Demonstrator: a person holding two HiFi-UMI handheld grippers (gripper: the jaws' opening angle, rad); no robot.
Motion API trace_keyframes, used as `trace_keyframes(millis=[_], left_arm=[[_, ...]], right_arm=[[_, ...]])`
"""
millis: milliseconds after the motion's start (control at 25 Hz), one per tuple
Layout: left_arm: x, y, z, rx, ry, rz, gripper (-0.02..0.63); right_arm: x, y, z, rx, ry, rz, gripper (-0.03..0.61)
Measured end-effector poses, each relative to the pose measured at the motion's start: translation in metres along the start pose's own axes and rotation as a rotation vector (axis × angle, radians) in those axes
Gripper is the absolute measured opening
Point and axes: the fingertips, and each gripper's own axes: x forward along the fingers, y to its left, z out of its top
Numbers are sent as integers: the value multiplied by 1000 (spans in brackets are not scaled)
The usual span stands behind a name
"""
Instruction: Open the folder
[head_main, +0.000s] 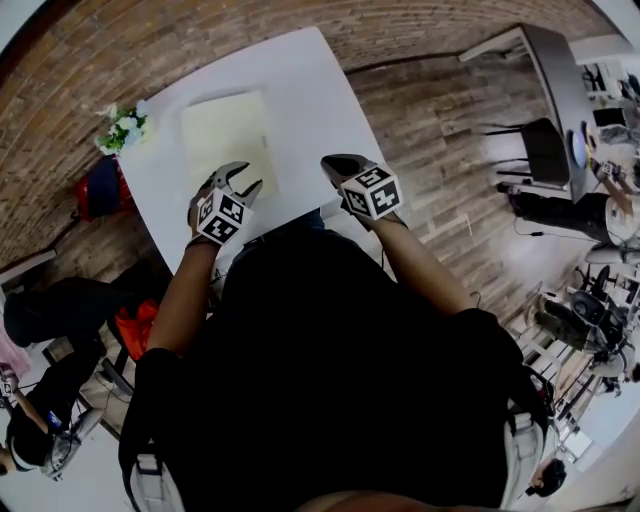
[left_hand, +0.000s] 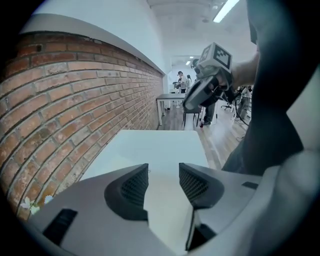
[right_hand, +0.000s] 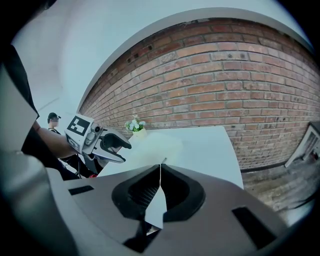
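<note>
At mid-frame in the head view, the left gripper (head_main: 247, 180) is held partly open and empty and the right gripper (head_main: 330, 162) closed on nothing, the approach being judged in hand, while the closed pale yellow folder (head_main: 228, 135) is seen just beyond on the white table (head_main: 300, 90), its near cover edge to be pinched and lifted next.

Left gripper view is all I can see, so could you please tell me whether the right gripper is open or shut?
Observer: The right gripper is shut, its jaws together with nothing between them.
Operator: Thank you. Where does the folder lie?
Observer: The folder lies closed and flat on the white table; the left gripper hangs open over its near edge.
Operator: Does anything else stand on the table?
Observer: A small bunch of flowers stands at the table's left corner, apart from the folder.
</note>
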Motion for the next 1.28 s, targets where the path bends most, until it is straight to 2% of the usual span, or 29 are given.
trace_keyframes(millis=[280, 520, 920, 1120, 1280], left_arm=[[23, -22, -18, 53, 85, -11, 245], [39, -35, -24, 98, 111, -14, 305], [62, -50, -57, 108, 205, -31, 329], [73, -56, -73, 115, 280, -28, 341], [82, -57, -78, 178, 321, -15, 365]], right_arm=[[-3, -4, -17, 3, 29, 12, 28], [-8, -9, -27, 8, 44, 18, 28], [-11, -13, -33, 8, 60, 24, 28], [-12, -17, -37, 16, 63, 29, 28], [-14, -21, -39, 31, 63, 33, 28]])
